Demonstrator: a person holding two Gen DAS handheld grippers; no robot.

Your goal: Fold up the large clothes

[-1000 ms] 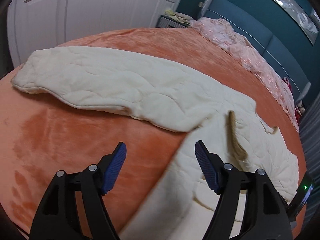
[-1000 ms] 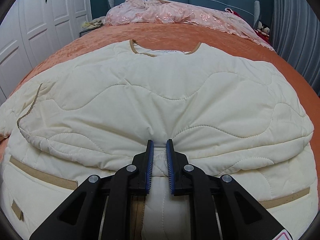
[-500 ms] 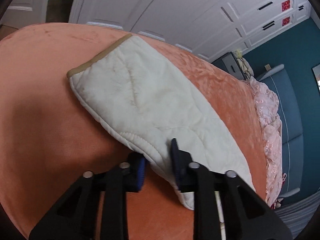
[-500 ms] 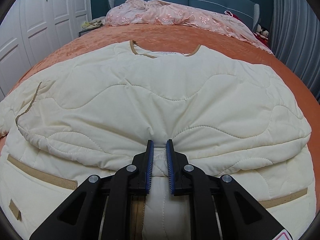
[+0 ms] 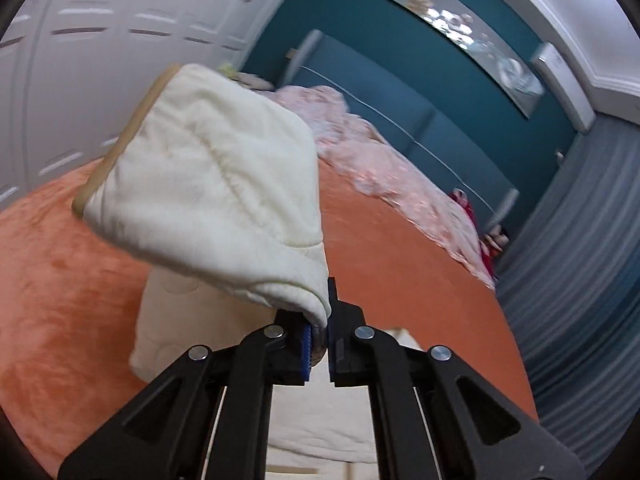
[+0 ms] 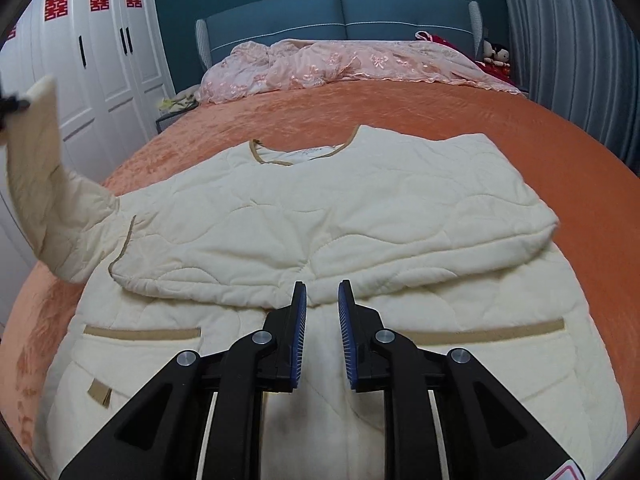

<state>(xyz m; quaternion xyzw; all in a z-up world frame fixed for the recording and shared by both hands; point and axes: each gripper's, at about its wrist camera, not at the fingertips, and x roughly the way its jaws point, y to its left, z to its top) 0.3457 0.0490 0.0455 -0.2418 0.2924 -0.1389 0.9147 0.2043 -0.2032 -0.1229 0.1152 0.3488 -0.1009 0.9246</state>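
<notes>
A cream quilted jacket (image 6: 320, 216) with tan trim lies front up on the orange bed cover (image 6: 400, 108). One sleeve is folded across its chest. My left gripper (image 5: 319, 316) is shut on the other sleeve (image 5: 212, 184) and holds it in the air above the bed, tan cuff (image 5: 116, 152) uppermost. In the right wrist view that raised sleeve (image 6: 44, 184) stands up at the far left. My right gripper (image 6: 322, 296) hovers over the jacket's middle, just in front of the folded edge. Its jaws are opening and nothing is pressed between them.
A pink lace blanket (image 6: 340, 64) is heaped along the blue headboard (image 6: 340, 12). White wardrobe doors (image 6: 100, 60) line the left side and a grey curtain (image 6: 568, 40) the right. Orange bed cover (image 5: 400, 248) shows bare beyond the jacket.
My left gripper closed on the sleeve that lay spread on the bed and lifted it up. My right gripper let go of the folded edge, drew back a little and widened its jaws.
</notes>
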